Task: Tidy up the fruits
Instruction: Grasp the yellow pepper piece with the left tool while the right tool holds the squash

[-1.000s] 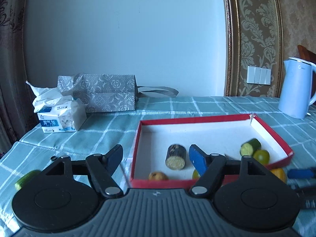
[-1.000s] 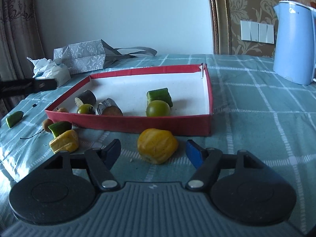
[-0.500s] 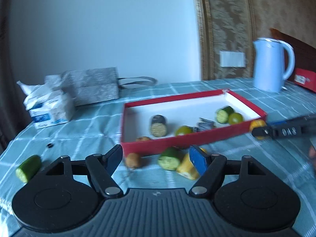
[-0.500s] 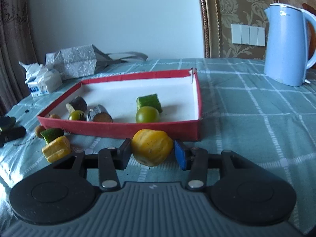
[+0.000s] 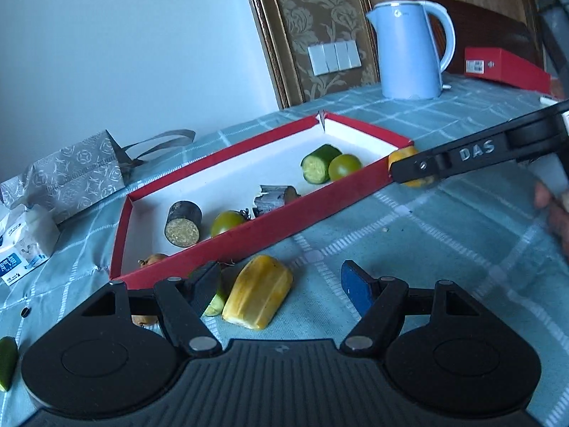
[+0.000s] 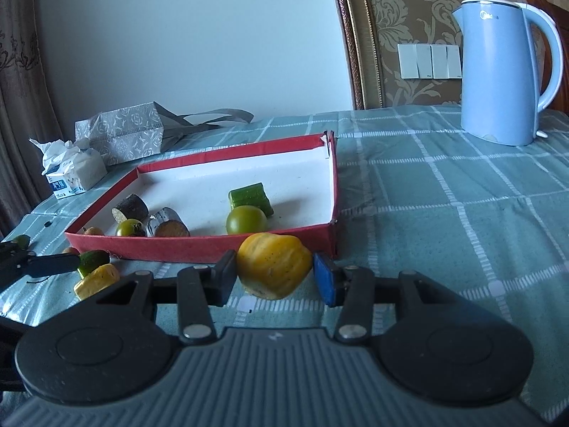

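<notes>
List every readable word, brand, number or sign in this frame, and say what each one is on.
"DAS": raised letters on the black finger of the right gripper, seen from the left wrist.
Logo on the pale blue electric kettle: near the lid, too small to read.
Blue print on the white tissue pack: blurred, unreadable.
White label on the flat red box behind the kettle: too small to read.

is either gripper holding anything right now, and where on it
The right gripper is clamped on the round yellow fruit, one finger on each side at its widest part. The left gripper is open and holds nothing.
</notes>
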The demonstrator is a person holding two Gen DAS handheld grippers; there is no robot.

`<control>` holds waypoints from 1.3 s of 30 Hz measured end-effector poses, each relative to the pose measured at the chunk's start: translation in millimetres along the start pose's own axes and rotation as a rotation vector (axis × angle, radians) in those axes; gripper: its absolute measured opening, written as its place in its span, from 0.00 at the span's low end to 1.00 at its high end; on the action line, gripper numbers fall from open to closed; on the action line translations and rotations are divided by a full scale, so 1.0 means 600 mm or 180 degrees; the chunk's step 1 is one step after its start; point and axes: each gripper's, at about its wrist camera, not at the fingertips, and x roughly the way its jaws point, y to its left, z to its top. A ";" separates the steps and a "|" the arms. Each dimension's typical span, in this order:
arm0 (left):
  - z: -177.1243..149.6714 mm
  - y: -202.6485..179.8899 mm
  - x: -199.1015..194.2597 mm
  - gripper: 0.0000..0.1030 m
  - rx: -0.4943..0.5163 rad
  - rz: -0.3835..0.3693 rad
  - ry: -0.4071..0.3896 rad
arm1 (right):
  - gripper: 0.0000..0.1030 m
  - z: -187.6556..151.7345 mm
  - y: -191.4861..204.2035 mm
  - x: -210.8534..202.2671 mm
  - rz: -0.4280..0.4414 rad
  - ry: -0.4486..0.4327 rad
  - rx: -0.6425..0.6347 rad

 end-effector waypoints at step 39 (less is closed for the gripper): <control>-0.003 0.037 0.011 0.37 -0.0574 0.0088 0.0088 | 0.43 0.001 -0.005 -0.003 -0.0030 -0.0084 0.0014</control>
